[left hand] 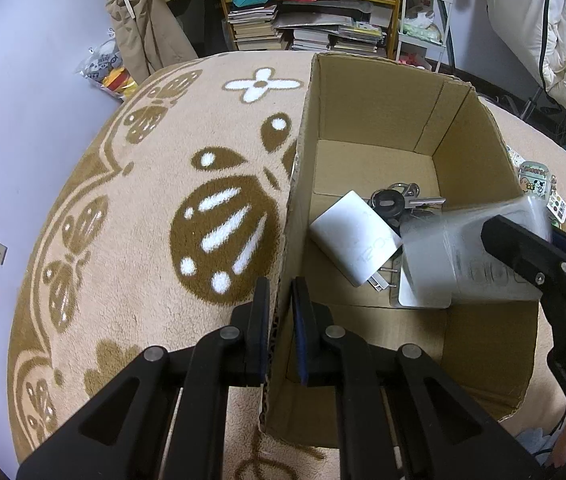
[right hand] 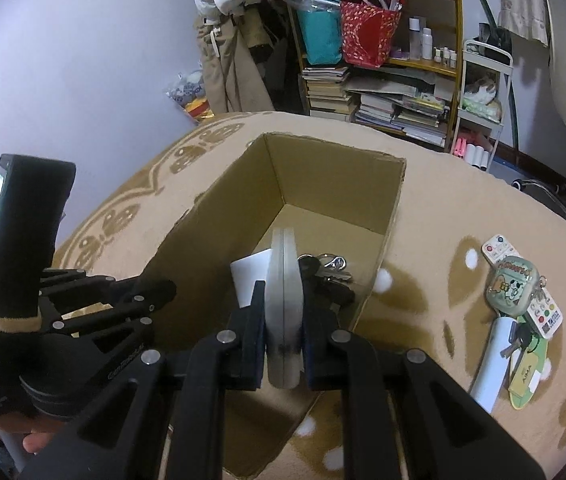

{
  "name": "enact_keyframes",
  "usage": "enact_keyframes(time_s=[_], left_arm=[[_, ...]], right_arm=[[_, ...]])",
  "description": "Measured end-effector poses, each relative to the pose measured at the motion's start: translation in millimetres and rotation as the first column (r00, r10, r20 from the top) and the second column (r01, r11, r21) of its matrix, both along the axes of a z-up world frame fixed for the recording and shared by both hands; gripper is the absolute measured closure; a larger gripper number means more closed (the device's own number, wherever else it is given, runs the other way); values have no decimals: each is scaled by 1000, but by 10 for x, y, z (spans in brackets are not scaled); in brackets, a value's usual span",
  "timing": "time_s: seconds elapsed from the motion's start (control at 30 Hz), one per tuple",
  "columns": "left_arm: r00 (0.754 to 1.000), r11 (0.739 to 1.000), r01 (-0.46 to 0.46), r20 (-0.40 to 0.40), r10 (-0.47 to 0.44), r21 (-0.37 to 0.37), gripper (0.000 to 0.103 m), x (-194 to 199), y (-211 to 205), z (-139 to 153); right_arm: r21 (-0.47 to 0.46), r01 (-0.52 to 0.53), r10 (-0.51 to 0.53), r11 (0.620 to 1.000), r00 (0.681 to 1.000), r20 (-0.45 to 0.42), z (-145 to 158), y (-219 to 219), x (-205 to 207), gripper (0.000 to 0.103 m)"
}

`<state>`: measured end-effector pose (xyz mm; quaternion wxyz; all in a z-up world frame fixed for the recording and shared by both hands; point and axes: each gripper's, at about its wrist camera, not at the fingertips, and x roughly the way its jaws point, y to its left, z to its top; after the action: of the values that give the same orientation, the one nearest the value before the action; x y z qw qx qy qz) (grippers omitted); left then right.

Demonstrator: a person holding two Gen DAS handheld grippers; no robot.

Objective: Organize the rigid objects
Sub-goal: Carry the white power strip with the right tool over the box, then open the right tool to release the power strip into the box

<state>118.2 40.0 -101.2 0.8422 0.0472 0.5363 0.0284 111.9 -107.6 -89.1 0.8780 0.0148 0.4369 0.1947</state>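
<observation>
An open cardboard box (left hand: 371,120) stands on a patterned rug; it also shows in the right wrist view (right hand: 335,184). My left gripper (left hand: 281,292) is shut on the box's left wall. My right gripper (right hand: 283,300) is shut on a flat translucent white case (right hand: 283,300) and holds it inside the box; the case also shows in the left wrist view (left hand: 467,256). A white charger (left hand: 355,236) and a bunch of keys (left hand: 399,200) lie on the box floor. The left gripper's body shows in the right wrist view (right hand: 123,300).
On the rug right of the box lie a green cartoon earbud case (right hand: 515,286), a small white remote (right hand: 499,246), a white stick-shaped object with keys (right hand: 495,360) and a green tag (right hand: 527,376). Bookshelves (right hand: 383,92) stand behind.
</observation>
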Motion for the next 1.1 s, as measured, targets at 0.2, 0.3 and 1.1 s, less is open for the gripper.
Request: enact_keyframes(time_s=[0.2,0.3,1.1], left_arm=[[1000,1000,6,-3,-6,-3,91,-7,-3,-18],[1000,1000,10,0,-10,12,91,-25,-5,-21],[1000,1000,10,-3,-10,19,91,-51,-36,18]], right_arm=[[-21,5,-5,1000,1000,3,6,15,16,87],[-24,19,-19,1000,1000,25,54,10,10,85],[-6,394,-394,919,918,36,188,-1301,215,5]])
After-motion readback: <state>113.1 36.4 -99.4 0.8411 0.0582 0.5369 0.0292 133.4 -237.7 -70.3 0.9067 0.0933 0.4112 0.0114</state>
